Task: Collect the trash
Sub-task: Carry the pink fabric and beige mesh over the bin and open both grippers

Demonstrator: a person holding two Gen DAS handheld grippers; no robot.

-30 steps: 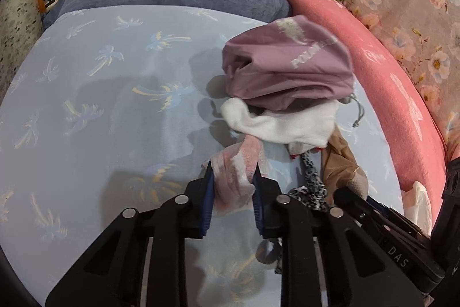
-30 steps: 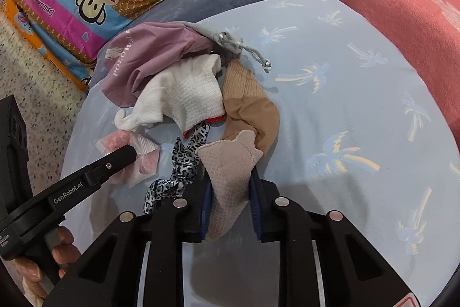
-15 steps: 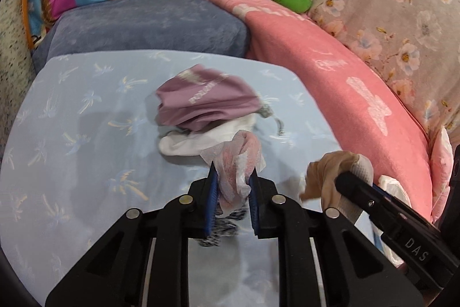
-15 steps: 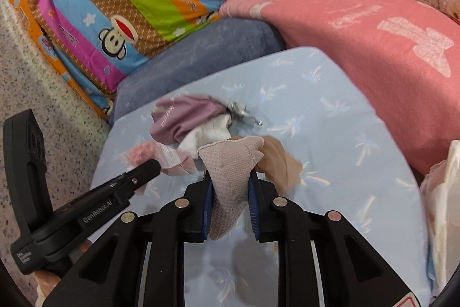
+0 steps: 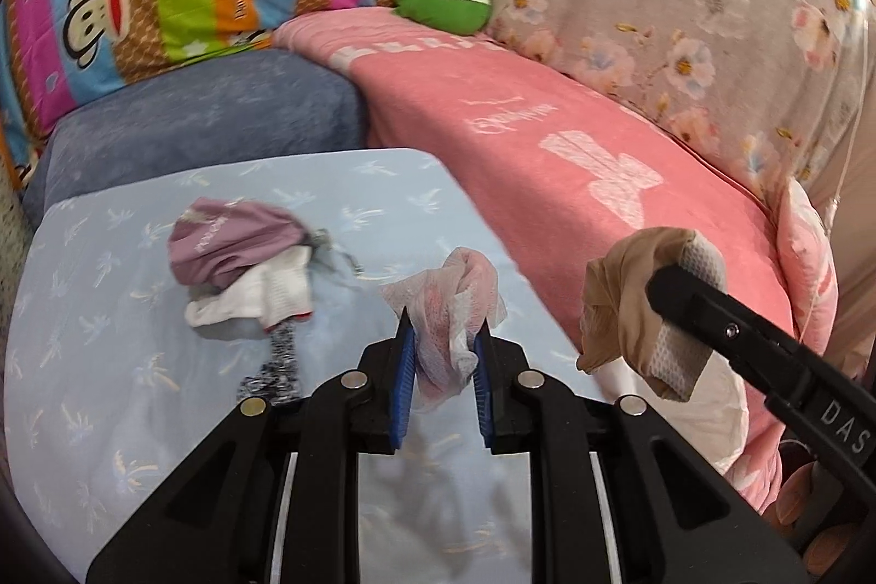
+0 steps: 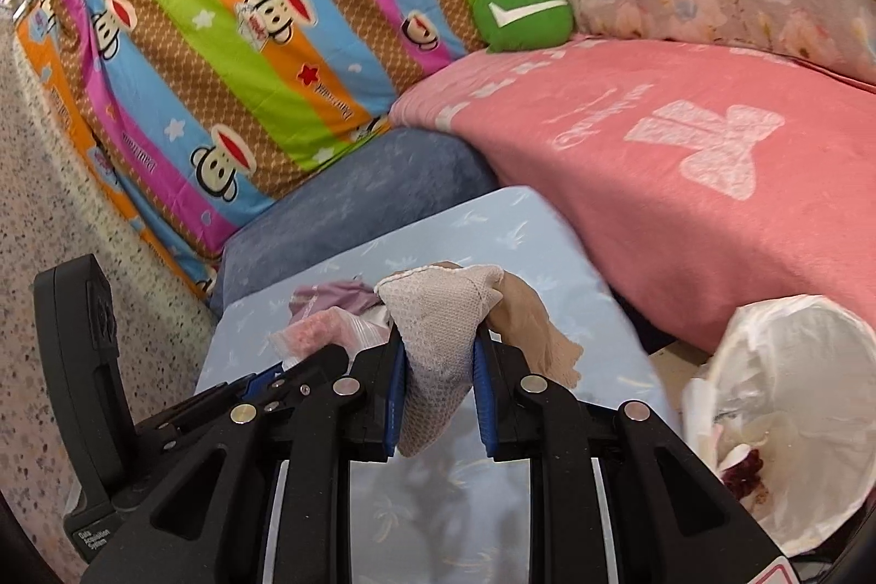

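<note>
Holding a pink-white wad [image 5: 446,310], the left gripper [image 5: 442,348] has its blue pads clenched on it, above the right part of the blue mat [image 5: 109,365] and clear of its surface. Right gripper [image 6: 438,359] clamped on a beige stocking [image 6: 438,337]; the tan leg of it hangs over the right finger. In the left view the stocking [image 5: 629,305] shows just beyond the mat's right edge, in front of the pink blanket [image 5: 547,135]. White bin bag [image 6: 794,409] stands open off the mat's right edge, near the right gripper; some waste lies inside. Clothes pile [image 5: 241,272] sits on the mat toward its far left corner: mauve pouch on top, white garment under it, a spotted strip trailing toward the near edge.
</note>
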